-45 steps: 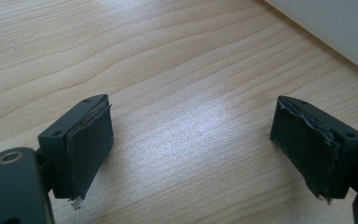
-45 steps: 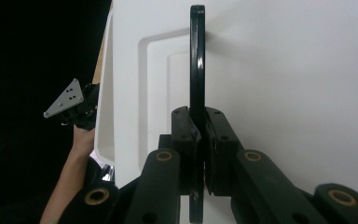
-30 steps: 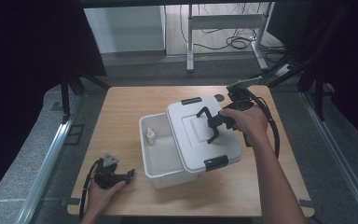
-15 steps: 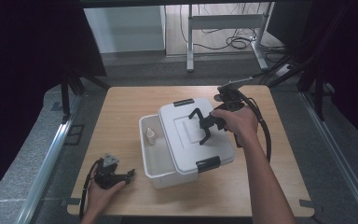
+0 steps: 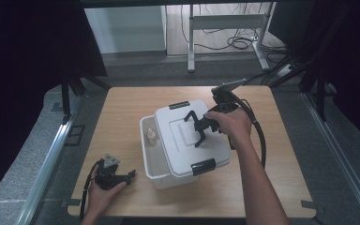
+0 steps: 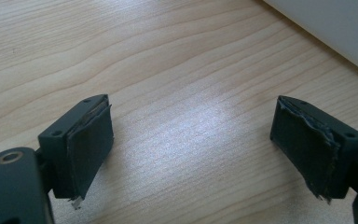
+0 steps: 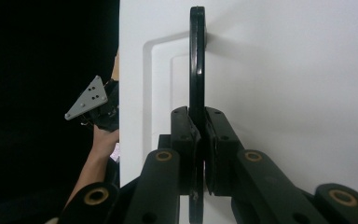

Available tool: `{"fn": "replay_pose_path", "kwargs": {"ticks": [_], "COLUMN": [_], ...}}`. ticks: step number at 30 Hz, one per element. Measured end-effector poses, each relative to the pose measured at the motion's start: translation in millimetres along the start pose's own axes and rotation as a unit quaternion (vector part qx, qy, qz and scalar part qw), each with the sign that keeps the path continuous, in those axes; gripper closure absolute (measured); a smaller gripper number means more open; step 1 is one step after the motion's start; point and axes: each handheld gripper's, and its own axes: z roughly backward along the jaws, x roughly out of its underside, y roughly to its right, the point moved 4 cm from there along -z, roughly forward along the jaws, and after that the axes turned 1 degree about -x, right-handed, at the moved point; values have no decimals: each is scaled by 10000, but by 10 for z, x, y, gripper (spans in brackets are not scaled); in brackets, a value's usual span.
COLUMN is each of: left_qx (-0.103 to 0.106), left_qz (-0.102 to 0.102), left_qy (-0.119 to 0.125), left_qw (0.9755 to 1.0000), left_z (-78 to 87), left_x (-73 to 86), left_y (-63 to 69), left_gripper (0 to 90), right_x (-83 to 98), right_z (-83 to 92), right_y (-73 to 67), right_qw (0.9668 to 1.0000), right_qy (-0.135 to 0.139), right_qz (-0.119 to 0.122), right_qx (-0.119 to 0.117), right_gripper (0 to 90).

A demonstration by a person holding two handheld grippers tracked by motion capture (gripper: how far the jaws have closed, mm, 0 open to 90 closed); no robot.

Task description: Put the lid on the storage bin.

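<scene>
Holding: the right gripper [image 5: 200, 127] has its jaws pinched tight on the black handle [image 7: 196, 60] of the white lid [image 5: 190, 138]; in the right gripper view the thin handle stands on edge between the two pads.
Lid: it lies tilted over the white bin [image 5: 155, 163], covering the bin's 3 o'clock side and leaving a strip uncovered at 9 o'clock.
Latches: one black clip [image 5: 180, 104] sits on the lid's edge at 12 o'clock, another black clip [image 5: 203, 167] at 6 o'clock.
Bin: it stands near the middle of the bench [image 5: 122, 108], a little toward 5 o'clock.
Inside the bin: a small pale bottle [image 5: 152, 136] stands upright in the uncovered strip, against the far wall.
Left gripper [image 5: 115, 177]: it rests on the bench at about 7 o'clock from the bin, well apart from it, with a hand around it.
Left gripper state: in the left gripper view its jaws are spread wide over bare wood, nothing between them.
Grey plate [image 7: 87, 101]: the three-cornered plate on the left gripper shows past the lid's edge.
Writing: none that can be read on lid, bin or bottle.
</scene>
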Motion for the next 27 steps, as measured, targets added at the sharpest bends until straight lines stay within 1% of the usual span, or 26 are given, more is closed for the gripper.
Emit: {"fn": "replay_pose_path", "kwargs": {"ticks": [4, 9, 14, 19, 27], "left_qx": [1, 1, 0, 3, 8], "left_qz": [-2, -2, 3, 0, -9], "left_qy": [-1, 0, 0, 1, 3], "left_qw": [10000, 10000, 10000, 10000, 10000], "left_z": [0, 0, 0, 0, -1], "left_x": [0, 0, 0, 0, 0], "left_y": [0, 0, 1, -1, -1], "left_gripper": [131, 131, 131, 131, 130], "right_x": [3, 3, 4, 4, -4], "right_z": [-42, -86, -159, -204, -248], "right_y": [-27, -46, -77, -123, -206], "right_qw": [10000, 10000, 10000, 9999, 9999], "right_qy": [-19, -21, -51, -55, -16], "right_qz": [-1, -78, -59, -128, -155], "right_qx": [-7, -5, -4, -15, 18], "right_gripper": [837, 837, 837, 837, 838]}}
